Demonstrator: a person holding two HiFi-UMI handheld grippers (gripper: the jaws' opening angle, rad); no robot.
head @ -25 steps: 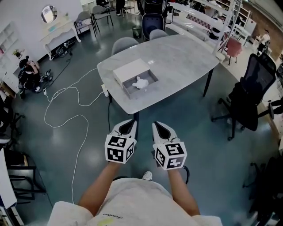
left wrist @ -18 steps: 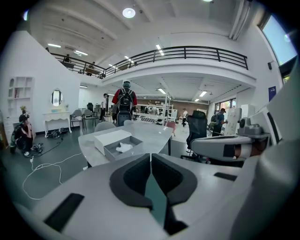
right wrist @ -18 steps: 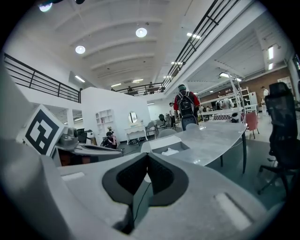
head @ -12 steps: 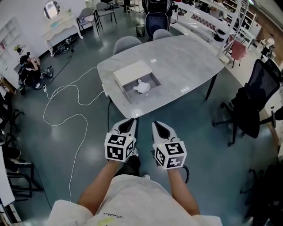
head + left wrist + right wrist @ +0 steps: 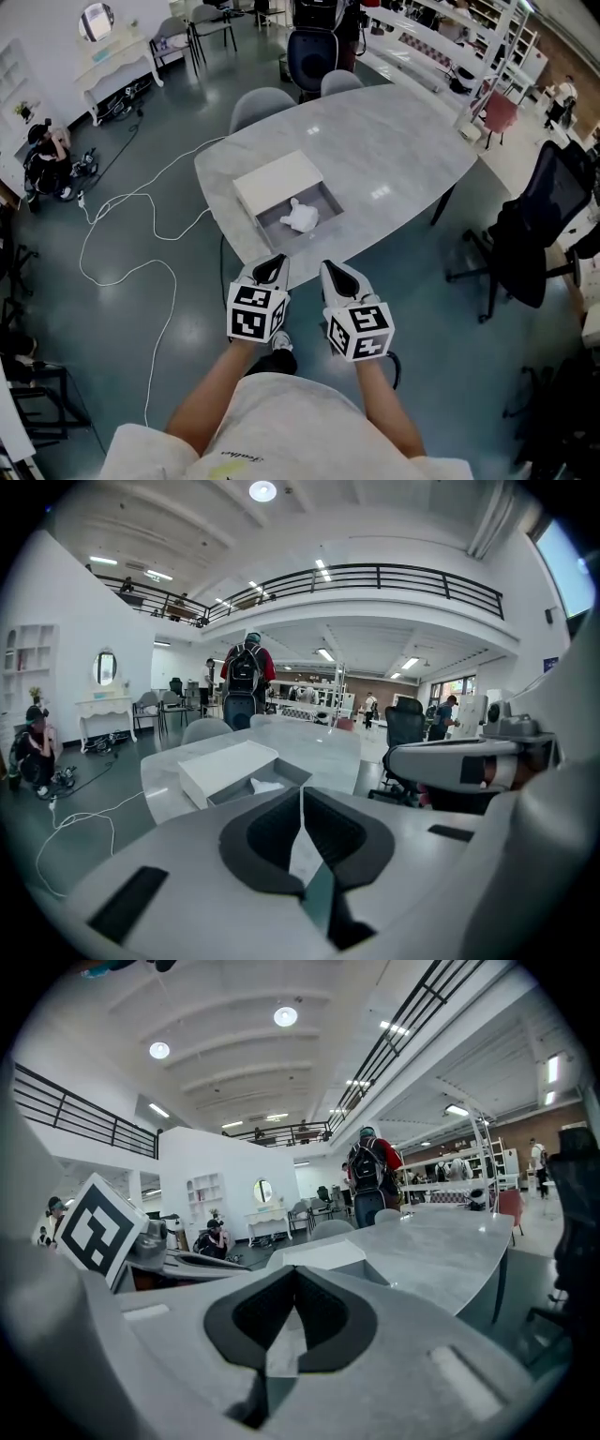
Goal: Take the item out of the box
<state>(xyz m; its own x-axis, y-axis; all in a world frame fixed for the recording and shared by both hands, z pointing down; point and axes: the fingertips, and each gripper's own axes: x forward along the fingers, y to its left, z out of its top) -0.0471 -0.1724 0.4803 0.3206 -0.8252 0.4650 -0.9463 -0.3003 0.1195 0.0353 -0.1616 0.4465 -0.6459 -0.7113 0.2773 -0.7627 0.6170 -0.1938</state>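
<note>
The white item is lying in the open box on the table; it is looking soft, light and crumpled, so pinching its raised middle should work. The left gripper and right gripper are hovering short of the table, each with its 2 jaws together, empty.

Grey marble table, open white box near its edge
</note>
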